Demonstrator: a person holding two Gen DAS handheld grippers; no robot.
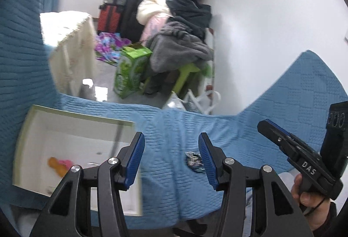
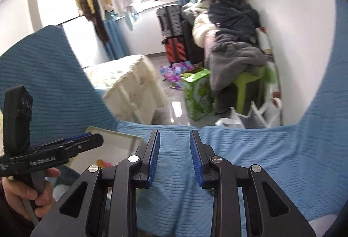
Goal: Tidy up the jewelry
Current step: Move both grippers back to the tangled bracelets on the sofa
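A shallow white box [image 1: 71, 128] lies on the blue quilted cloth [image 1: 174, 128] at the left; an orange piece [image 1: 57, 166] and a pink piece [image 1: 65, 162] lie inside it. A small dark sparkly piece of jewelry [image 1: 193, 161] lies on the cloth just left of my left gripper's right finger. My left gripper [image 1: 171, 158] is open and empty above the cloth. My right gripper [image 2: 174, 154] is open and empty over the cloth. The right gripper shows at the right of the left wrist view [image 1: 282, 141]. The box [image 2: 117, 141] and left gripper [image 2: 87, 141] show in the right wrist view.
Beyond the cloth's far edge lies a cluttered room: a green carton [image 1: 130, 71], a green stool under piled clothes [image 1: 180, 50], suitcases [image 1: 117, 4], a cream-covered table [image 1: 71, 45] and a white wall [image 1: 271, 30].
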